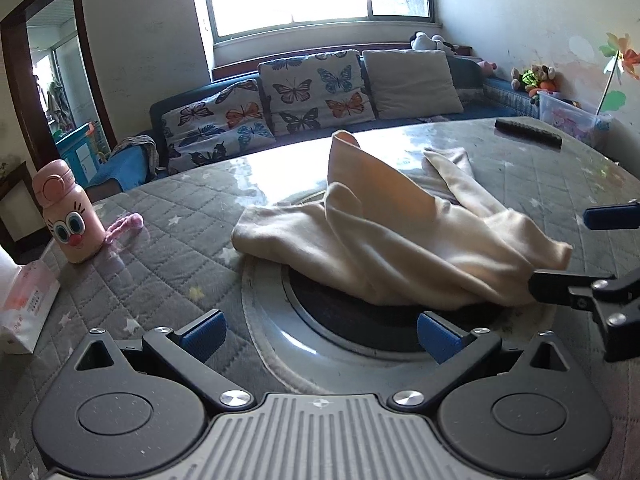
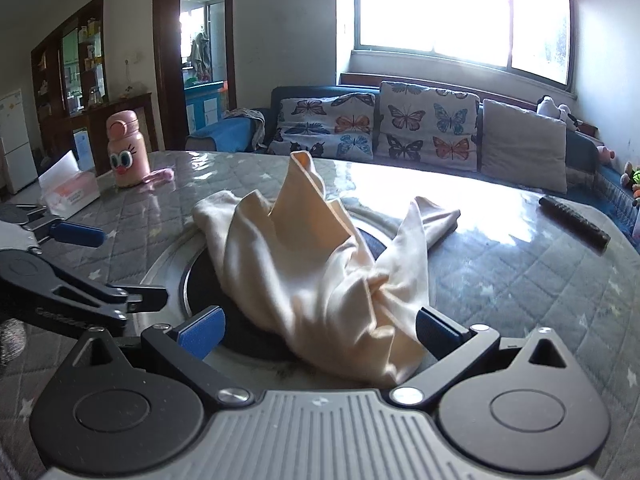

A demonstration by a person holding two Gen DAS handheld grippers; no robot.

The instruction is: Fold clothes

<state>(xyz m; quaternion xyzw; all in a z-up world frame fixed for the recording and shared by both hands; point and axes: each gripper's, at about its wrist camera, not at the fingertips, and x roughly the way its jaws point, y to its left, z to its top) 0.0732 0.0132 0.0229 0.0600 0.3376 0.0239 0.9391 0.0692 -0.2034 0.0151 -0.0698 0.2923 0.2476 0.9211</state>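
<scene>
A cream knit garment (image 1: 384, 232) lies crumpled at the centre of a round table (image 1: 168, 248), soft and matte, thrown into ridges with one fold standing up in a peak (image 2: 302, 168). It drapes partly over a dark circular inset (image 2: 208, 280) ringed by a glossy pale band; the rest of the tabletop is grey quilted cloth with small stars under a shiny clear cover that mirrors the window.

The left gripper (image 1: 320, 334), black with ribbed blue pads (image 1: 202, 334), is spread wide and grips nothing; the cloth lies ahead of it, beyond its fingertips. The right gripper (image 2: 318, 330) is likewise spread wide, and the near, bunched end of the garment lies between its fingers, touching or just beside the right-hand pad (image 2: 436, 330); no pinch is visible. In the left wrist view, the right gripper's dark finger (image 1: 560, 286) meets the garment's right edge.

Surroundings: a pink cartoon-faced bottle (image 1: 68, 220) stands upright near the table's left rim, a pink fuzzy strap (image 1: 124, 226) just beside it, and a tissue box (image 2: 70, 194) nearby. A dark ribbed remote control (image 2: 574, 220) lies well apart on the right. Behind the table runs a blue sofa (image 2: 580, 152) with butterfly-print cushions (image 2: 428, 124) and one plain beige cushion (image 2: 524, 144).
</scene>
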